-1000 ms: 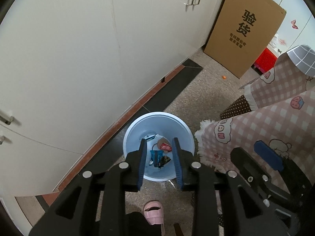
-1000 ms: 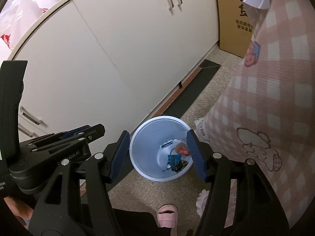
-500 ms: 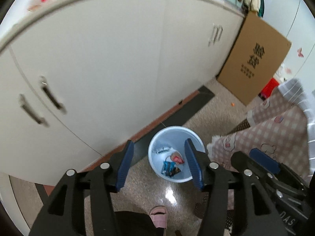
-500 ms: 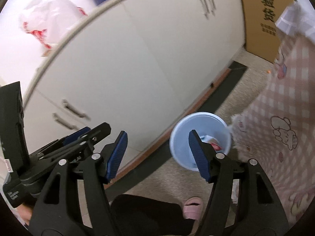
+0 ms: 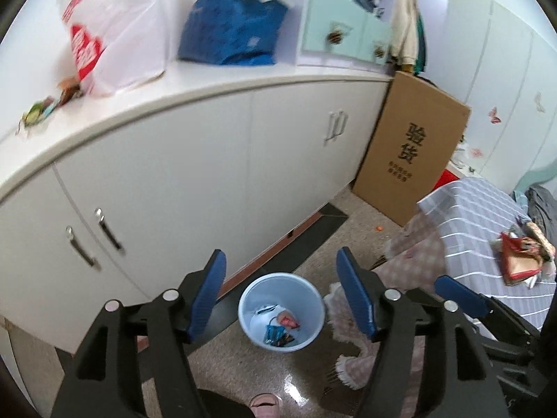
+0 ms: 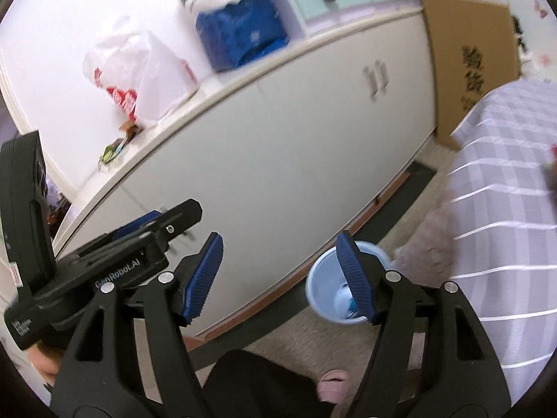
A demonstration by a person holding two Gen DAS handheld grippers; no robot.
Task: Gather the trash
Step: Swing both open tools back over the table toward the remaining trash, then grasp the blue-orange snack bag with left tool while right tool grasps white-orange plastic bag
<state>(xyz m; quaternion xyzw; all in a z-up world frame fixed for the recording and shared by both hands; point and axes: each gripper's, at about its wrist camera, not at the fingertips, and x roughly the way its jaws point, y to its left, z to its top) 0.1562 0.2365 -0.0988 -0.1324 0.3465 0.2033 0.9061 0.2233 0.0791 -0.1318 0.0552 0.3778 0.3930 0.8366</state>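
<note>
sitting on the speckled floor just beside the cabinet's base, the pale blue round bin [image 5: 281, 311] is a smooth plastic tub with a plain rim, seen from above in the left wrist view and partly hidden behind a finger in the right wrist view [image 6: 327, 291]. inside it lie crumpled wrappers [image 5: 280, 327]: one dark blue, one red and white, one whitish (their print is too small to read).

more trash [image 5: 522, 257], a red and tan crumpled packet with other scraps, rests on a grey-lilac striped cloth surface [image 5: 480, 216] at the right, well apart from the bin. small wrappers [image 5: 38, 109] also lie on the white cabinet top [image 5: 209, 90], near a white plastic bag with red print [image 5: 104, 35] and a glossy blue bag [image 5: 233, 31].

the left gripper [image 5: 282, 292] has its ribbed blue pads spread and is opening, with nothing between them; the bin shows far below through the gap. the right gripper [image 6: 282, 275] is likewise apart and opening, empty.

the cabinet [image 5: 195, 181] has flat white doors with slim metal handles. a tall brown cardboard box [image 5: 410, 146] with black characters leans at its far end. a pink checked cloth with a fringed edge [image 5: 351, 345] hangs down to the floor beside the bin. a pink slipper [image 6: 330, 385] shows at the bottom edge.
</note>
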